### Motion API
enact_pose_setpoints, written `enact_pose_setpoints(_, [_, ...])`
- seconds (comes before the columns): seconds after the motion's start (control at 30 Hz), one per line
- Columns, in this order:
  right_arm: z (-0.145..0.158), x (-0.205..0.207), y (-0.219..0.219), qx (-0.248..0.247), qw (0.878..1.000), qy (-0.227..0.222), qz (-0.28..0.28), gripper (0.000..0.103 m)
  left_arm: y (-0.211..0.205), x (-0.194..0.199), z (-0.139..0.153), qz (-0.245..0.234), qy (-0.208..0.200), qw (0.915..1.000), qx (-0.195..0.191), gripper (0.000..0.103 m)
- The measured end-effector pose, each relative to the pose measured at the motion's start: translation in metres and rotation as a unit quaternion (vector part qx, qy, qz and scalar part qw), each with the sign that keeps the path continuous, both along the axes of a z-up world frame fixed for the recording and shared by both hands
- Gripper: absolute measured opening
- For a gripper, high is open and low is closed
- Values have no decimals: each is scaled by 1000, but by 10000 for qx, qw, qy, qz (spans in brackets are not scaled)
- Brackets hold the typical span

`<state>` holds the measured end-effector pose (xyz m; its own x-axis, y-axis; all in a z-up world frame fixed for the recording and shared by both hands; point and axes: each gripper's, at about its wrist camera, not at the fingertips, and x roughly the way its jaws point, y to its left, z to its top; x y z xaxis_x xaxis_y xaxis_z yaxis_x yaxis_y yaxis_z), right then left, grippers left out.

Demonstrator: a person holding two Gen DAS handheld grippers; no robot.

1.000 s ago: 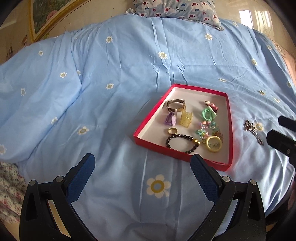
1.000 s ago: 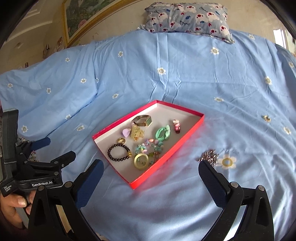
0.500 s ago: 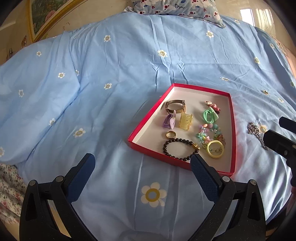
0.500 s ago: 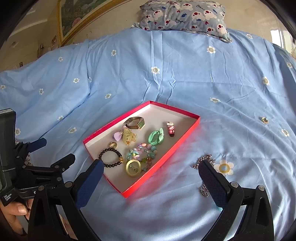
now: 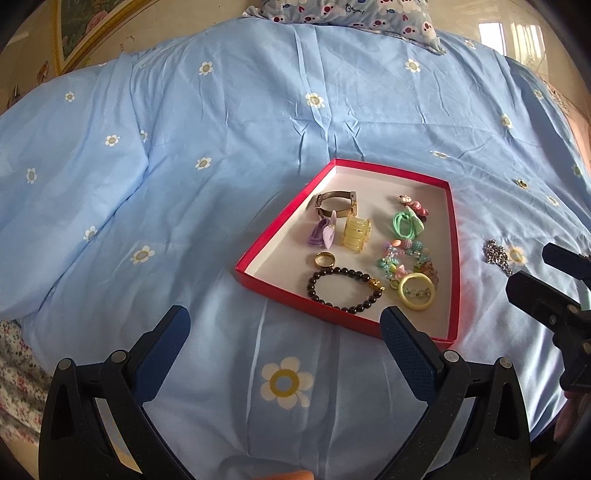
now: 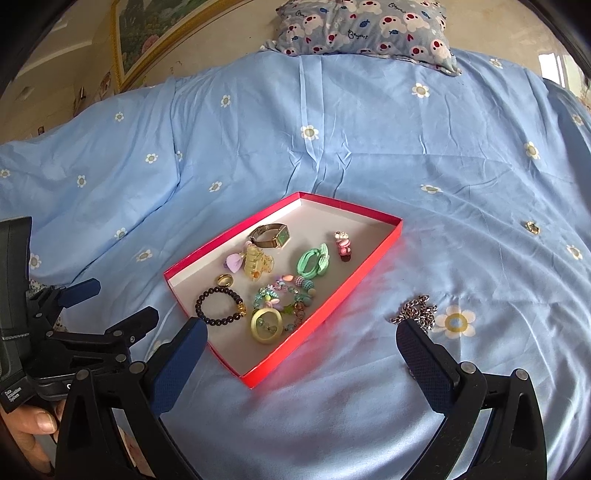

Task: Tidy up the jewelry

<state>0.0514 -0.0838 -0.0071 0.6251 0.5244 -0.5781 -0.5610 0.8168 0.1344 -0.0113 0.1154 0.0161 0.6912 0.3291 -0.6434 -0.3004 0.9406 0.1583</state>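
A red-rimmed tray (image 5: pixel 286 212) (image 6: pixel 354 273) lies on the blue bedspread. It holds a watch (image 5: pixel 334 205), a yellow claw clip (image 6: pixel 256 264), a gold ring (image 5: pixel 325 260), a dark bead bracelet (image 6: pixel 219 304), a green scrunchie (image 5: pixel 406 223) and several other pieces. A silver chain (image 6: pixel 415 312) (image 5: pixel 496 253) lies on the cover right of the tray, partly hidden by my right gripper's right finger. My right gripper (image 6: pixel 301 332) hovers open over the tray's near corner. My left gripper (image 5: pixel 282 332) is open and empty in front of the tray.
A small gold piece (image 6: pixel 532 228) (image 5: pixel 521 182) rests on the bedspread far right of the tray. A patterned pillow (image 6: pixel 365 26) lies at the head of the bed. A framed picture (image 6: pixel 147 48) leans on the wall at the back left.
Both views have drifted only slightly over the bed. The chain now sits just at my right gripper's right fingertip. Both grippers stay open and nothing has been picked up.
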Motion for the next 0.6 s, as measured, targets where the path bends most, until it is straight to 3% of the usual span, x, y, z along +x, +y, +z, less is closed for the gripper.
enact_pose_setpoints(0.6, [3, -7, 1, -4, 10000, -57, 57, 103, -1, -4, 4, -24, -61, 10000, -54, 103])
